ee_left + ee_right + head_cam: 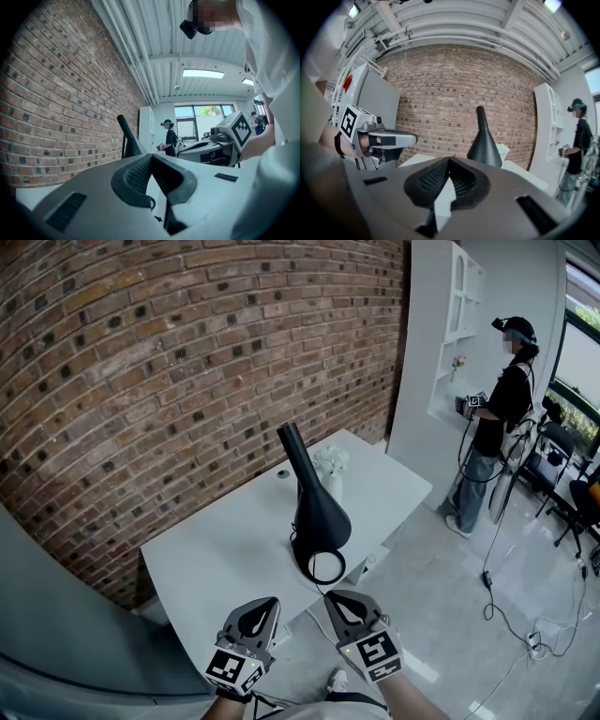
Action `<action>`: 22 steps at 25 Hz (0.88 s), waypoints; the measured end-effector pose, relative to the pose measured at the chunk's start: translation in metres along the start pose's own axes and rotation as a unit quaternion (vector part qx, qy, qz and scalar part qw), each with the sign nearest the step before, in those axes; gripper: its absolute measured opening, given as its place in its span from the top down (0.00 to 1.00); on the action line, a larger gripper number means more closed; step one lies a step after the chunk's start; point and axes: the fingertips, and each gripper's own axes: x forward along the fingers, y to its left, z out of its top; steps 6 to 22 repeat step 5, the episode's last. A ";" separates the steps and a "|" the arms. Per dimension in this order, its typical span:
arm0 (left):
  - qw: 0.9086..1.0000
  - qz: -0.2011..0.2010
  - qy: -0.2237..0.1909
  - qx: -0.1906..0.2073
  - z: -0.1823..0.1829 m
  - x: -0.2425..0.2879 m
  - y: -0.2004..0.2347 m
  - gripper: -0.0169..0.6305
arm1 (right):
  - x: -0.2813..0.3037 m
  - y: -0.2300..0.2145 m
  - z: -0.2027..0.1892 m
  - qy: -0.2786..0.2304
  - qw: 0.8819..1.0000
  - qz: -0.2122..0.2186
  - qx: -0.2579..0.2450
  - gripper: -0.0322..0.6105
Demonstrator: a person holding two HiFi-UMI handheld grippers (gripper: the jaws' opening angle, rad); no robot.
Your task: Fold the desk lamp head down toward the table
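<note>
Desk lamp (pixel 317 510) stands, a black cone; left gripper (pixel 270 602) and right gripper (pixel 333 597) jaws clenched.

The left gripper (pixel 273 602) and right gripper (pixel 330 595) are being held side by side, just apart, off the near edge of the white table (pixel 206 559). Each is being held with its jaws together on nothing, and both are being pointed toward the black lamp (pixel 317 507). The lamp is being borne by the table near its right edge, its narrow end leaning up toward the brick wall (pixel 141 352) and a ring (pixel 326 566) at its near end, with white flowers (pixel 331 465) just behind it. At the right, a white shelf (pixel 452 343) is being faced by a standing person (pixel 497 427), and cables (pixel 506 615) are being left trailing over the floor.
</note>
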 end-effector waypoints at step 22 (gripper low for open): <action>1.000 -0.005 0.000 -0.001 0.001 0.000 -0.004 0.96 | -0.003 0.002 -0.001 0.002 1.000 -0.001 0.004 0.92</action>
